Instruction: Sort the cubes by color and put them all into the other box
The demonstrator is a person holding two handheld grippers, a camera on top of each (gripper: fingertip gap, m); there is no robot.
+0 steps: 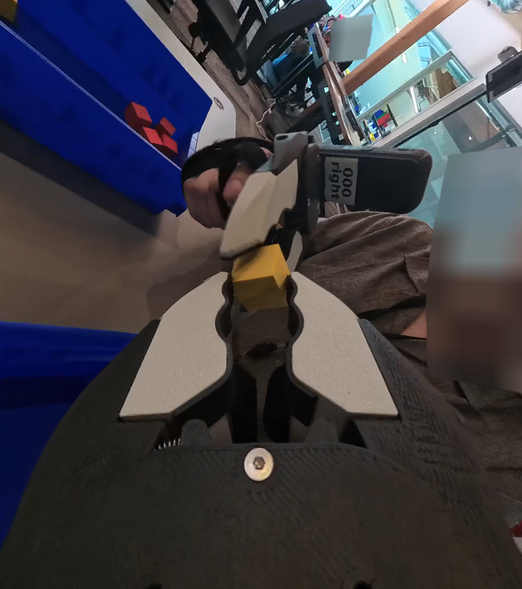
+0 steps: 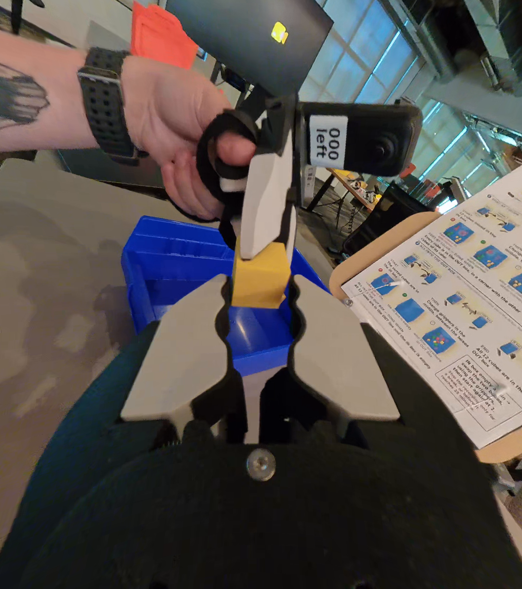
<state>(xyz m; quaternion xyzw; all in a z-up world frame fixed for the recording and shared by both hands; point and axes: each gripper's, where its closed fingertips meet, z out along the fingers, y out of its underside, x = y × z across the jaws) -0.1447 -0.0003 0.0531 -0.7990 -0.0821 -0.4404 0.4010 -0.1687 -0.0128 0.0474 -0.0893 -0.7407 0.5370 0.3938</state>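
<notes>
A yellow cube (image 1: 259, 287) hangs in mid-air, gripped from two sides. In the left wrist view my left gripper (image 1: 259, 282) is shut on its lower part. The right gripper (image 1: 263, 255) comes in from above, tilted, with its fingers (image 1: 253, 216) clamped on the cube's upper part. In the right wrist view the same cube (image 2: 258, 287) sits between my right gripper's (image 2: 259, 282) fingertips. The left gripper (image 2: 269, 255) reaches down onto it from above, held by a hand (image 2: 170, 127) wearing a black watch. Both grippers touch the cube.
A blue bin (image 1: 62, 79) at upper left holds several red cubes (image 1: 154, 130) and a yellow one (image 1: 1, 8). Another blue bin (image 2: 173, 264) sits on the grey table below the cube. A printed sheet on a wooden board (image 2: 460, 302) stands at right. A dark monitor (image 2: 247, 41) is behind.
</notes>
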